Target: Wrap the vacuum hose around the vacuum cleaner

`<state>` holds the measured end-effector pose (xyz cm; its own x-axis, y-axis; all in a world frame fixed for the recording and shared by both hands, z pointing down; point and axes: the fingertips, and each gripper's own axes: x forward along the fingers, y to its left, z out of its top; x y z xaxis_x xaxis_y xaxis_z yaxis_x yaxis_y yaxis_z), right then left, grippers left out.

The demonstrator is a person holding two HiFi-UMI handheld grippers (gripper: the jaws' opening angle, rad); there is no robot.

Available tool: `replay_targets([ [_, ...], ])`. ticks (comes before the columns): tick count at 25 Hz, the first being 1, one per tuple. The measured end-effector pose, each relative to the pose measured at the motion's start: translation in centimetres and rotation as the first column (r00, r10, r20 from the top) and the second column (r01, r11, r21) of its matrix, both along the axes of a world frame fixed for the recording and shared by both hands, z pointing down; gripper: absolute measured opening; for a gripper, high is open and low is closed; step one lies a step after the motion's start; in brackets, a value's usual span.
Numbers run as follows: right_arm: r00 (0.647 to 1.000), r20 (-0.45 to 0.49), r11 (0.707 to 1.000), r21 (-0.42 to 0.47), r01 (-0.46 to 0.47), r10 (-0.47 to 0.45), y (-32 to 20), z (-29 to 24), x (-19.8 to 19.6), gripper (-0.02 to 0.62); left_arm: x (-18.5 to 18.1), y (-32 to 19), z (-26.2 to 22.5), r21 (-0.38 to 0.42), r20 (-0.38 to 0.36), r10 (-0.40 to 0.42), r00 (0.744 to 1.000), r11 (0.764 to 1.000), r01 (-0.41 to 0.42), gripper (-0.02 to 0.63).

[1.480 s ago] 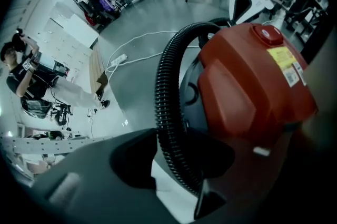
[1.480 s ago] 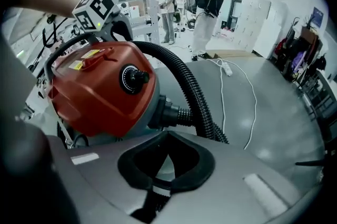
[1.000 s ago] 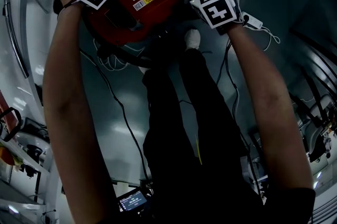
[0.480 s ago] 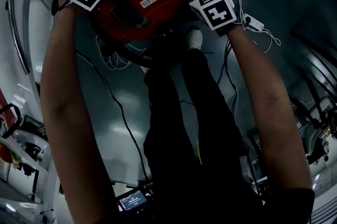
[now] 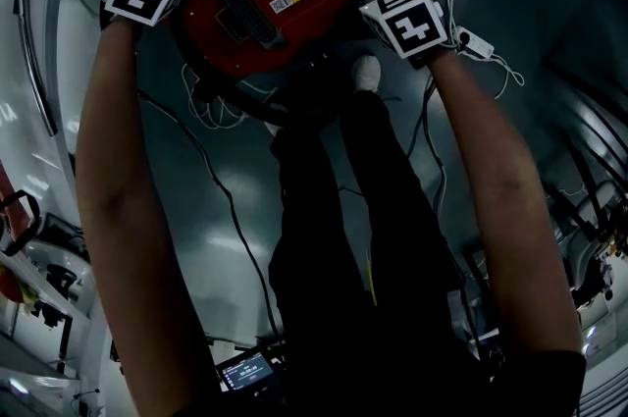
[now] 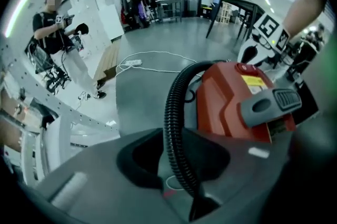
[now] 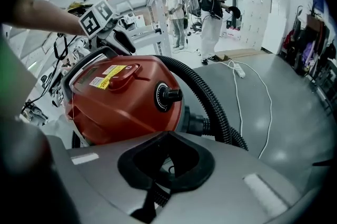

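Now left gripper (image 6: pixel 199 206) just closing onto vacuum hose (image 6: pixel 174 128); right gripper (image 7: pixel 151 203) clenched tight on vacuum hose too

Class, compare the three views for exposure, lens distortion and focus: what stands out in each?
Head view: underexposed, with arms and legs nearly black; only the red vacuum reads clearly. Left gripper view: bright, fisheye with dark corners; the hose is sharp, the nearest parts soft. Right gripper view: bright, straight lines bow outward, glare patches on the floor.
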<state>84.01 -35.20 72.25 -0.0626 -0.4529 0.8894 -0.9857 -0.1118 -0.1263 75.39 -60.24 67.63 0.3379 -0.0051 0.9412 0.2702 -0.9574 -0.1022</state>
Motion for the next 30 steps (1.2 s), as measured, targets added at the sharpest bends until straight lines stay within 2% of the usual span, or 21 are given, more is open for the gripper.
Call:
replay_targets([
  [2,1.000,0.004,1.000,0.003,-0.003,0.003,0.0,-0.1,-0.1,-0.003,-0.1,0.5,0.1,0.045,0.001,0.044,0.999,0.998,-0.044,0.067],
  [4,1.000,0.010,1.000,0.011,0.000,-0.001,-0.1,-0.4,-0.3,-0.004,-0.3,0.5,-0.1,0.087,-0.008,0.054,0.999,0.995,-0.053,0.014],
  [7,0.999,0.008,0.999,0.018,0.035,-0.035,-0.2,-1.3,-0.7,-0.003,-1.4,0.3,-0.8,0.112,-0.023,0.038,0.999,0.993,-0.036,0.009],
  [12,0.999,-0.006,0.999,0.004,0.054,-0.054,0.5,-2.7,-0.8,-0.003,-2.8,1.7,-2.7,0.023,-0.115,-0.087,0.990,0.996,0.090,0.008],
  [17,1.000,0.002,1.000,-0.007,-0.008,0.008,1.0,-4.2,-0.9,-0.005,-4.6,4.0,-3.6,-0.005,-0.106,-0.091,0.990,0.996,0.091,0.009],
  [19,0.999,0.007,0.999,-0.007,-0.034,0.034,1.1,-5.1,-1.1,-0.005,-5.2,4.6,-4.5,-0.023,-0.116,-0.123,0.986,0.992,0.121,0.009],
  [23,0.996,0.029,0.996,-0.008,-0.088,0.088,1.4,-6.8,-1.7,-0.004,-6.0,6.5,-6.2,-0.095,-0.138,-0.229,0.964,0.972,0.217,0.009],
  [27,0.979,0.062,0.980,0.039,-0.196,0.194,1.7,-9.6,-2.6,-0.005,-7.2,9.1,-7.9,-0.117,-0.154,-0.268,0.951,0.961,0.251,0.008],
  [30,0.966,0.077,0.964,0.085,-0.253,0.247,2.1,-12.1,-3.5,-0.005,-8.5,10.9,-9.2,-0.157,-0.166,-0.352,0.921,0.931,0.328,0.009],
])
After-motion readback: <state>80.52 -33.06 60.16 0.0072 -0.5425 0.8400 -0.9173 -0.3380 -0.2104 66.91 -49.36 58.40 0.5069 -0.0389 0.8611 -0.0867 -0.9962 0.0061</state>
